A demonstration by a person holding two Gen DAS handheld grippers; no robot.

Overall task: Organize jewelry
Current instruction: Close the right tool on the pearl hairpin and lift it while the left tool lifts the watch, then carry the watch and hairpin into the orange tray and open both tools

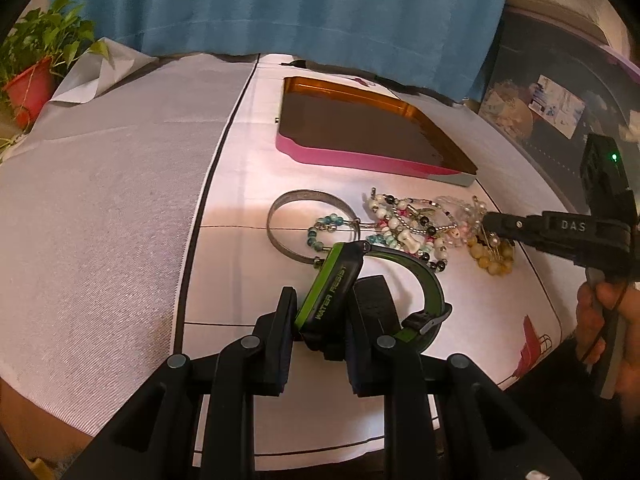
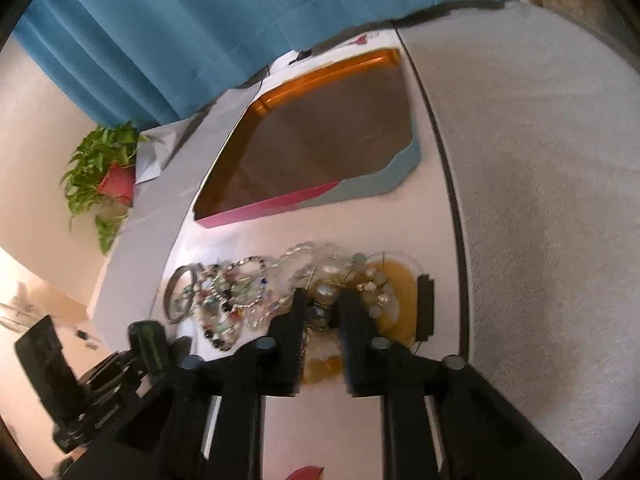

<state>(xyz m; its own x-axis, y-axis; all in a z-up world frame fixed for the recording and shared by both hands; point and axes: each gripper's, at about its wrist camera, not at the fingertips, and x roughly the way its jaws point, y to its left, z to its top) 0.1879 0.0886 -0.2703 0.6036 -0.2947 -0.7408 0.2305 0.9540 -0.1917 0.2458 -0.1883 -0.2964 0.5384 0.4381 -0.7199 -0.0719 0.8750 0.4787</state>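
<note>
The left gripper [image 1: 322, 312] pinches a green-and-black watch [image 1: 334, 284] between its two fingers; the watch case stands on edge, its long axis running from the fingers up and away toward the pile of beads, the words WATER RESIST reading along that line; the strap [image 1: 420, 280] arcs off to the right and loops back to a buckle beside the right finger; the watch is held above the white cloth [image 1: 240, 184], just short of the jewelry.

A heap of beaded bracelets [image 1: 404, 228] lies on the cloth between the watch and an open tin box [image 1: 360, 160] with a pink front wall and an orange-lit rim; a plain metal bangle [image 1: 280, 216] lies flat at the left end of the heap, a small teal bead loop [image 1: 324, 228] inside it; yellow beads [image 1: 492, 256] sit at the right end.

The right gripper [image 2: 322, 304] reaches into that right end from the side; its fingers [image 2: 352, 312] stand a little apart with pale and yellow beads [image 2: 324, 364] between them; whether they actually grip the beads cannot be told from either view.

A potted plant [image 1: 36, 76] stands at the far left, a blue curtain [image 1: 280, 8] behind the table.
</note>
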